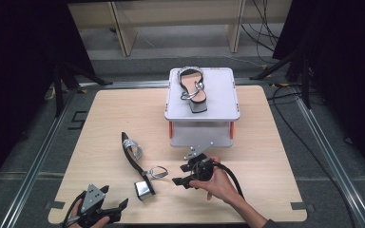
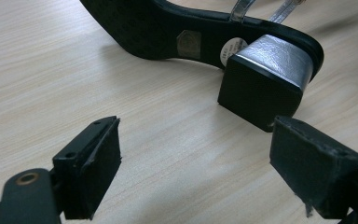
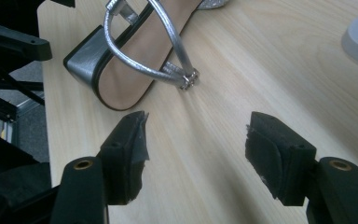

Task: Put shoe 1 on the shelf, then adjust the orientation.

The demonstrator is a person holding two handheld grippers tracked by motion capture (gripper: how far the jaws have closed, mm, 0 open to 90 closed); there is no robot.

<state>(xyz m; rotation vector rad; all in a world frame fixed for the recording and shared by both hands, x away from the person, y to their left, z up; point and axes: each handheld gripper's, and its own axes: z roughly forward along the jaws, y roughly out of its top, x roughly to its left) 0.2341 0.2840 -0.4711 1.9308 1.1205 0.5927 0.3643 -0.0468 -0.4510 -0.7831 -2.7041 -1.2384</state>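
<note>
With the black-soled silver-strapped block-heel sandal [image 1: 138, 166] lying on its side near-centre of the wooden table [image 1: 266, 156], the right gripper [image 1: 183, 176], jaws wide and empty, risks snagging the loose ankle strap [image 3: 135, 65].

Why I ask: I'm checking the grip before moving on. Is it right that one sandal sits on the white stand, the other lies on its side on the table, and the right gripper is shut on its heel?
Not quite. The right gripper is open, its jaws apart over bare table, short of the sandal on the table, as the right gripper view shows. The other sandal does sit on the white stand.
</note>
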